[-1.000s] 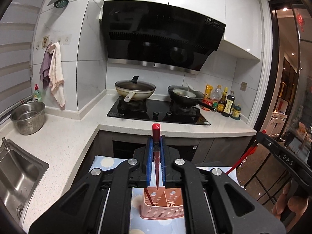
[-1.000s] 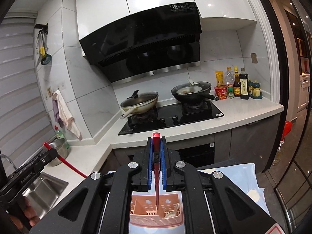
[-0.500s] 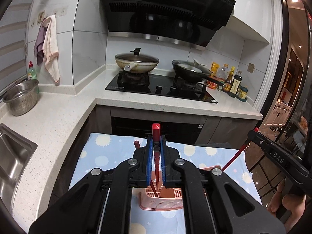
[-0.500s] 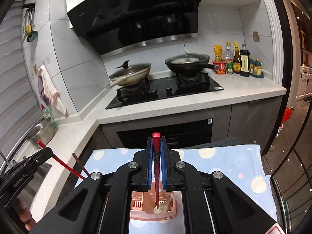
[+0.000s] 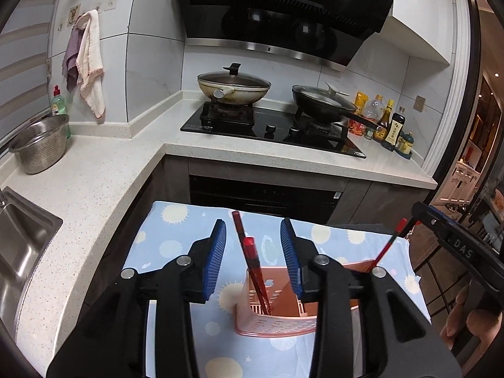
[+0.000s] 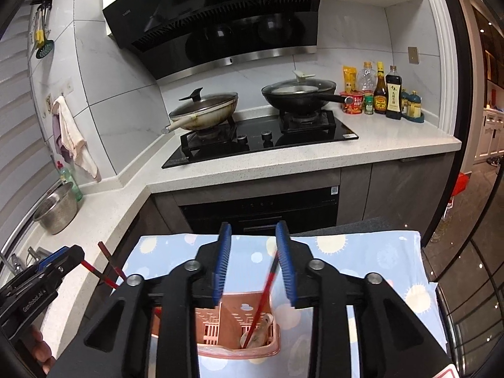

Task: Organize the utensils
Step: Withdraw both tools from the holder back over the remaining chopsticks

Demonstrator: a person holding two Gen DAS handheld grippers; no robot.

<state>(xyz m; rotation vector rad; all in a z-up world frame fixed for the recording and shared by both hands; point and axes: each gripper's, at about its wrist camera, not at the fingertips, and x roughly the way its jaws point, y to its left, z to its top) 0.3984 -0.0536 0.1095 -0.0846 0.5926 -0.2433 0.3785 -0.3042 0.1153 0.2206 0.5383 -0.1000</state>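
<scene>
On the cloth-covered bench (image 5: pixel 176 236) the pink basket (image 5: pixel 277 324) sits directly below both tongs. The left tongs (image 5: pixel 253 252) have just been opening and stand released around a red chopstick (image 5: pixel 252 261); the right tongs (image 6: pixel 253 261) likewise around theirs (image 6: pixel 264 293). Both sticks stand steeply, tips down in the basket, heads leaning up and away.

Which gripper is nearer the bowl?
Left. The left gripper is over the basket's end nearer the bowl, the right gripper over its far end. Both jaws have just been opening, a chopstick loose between each.
</scene>
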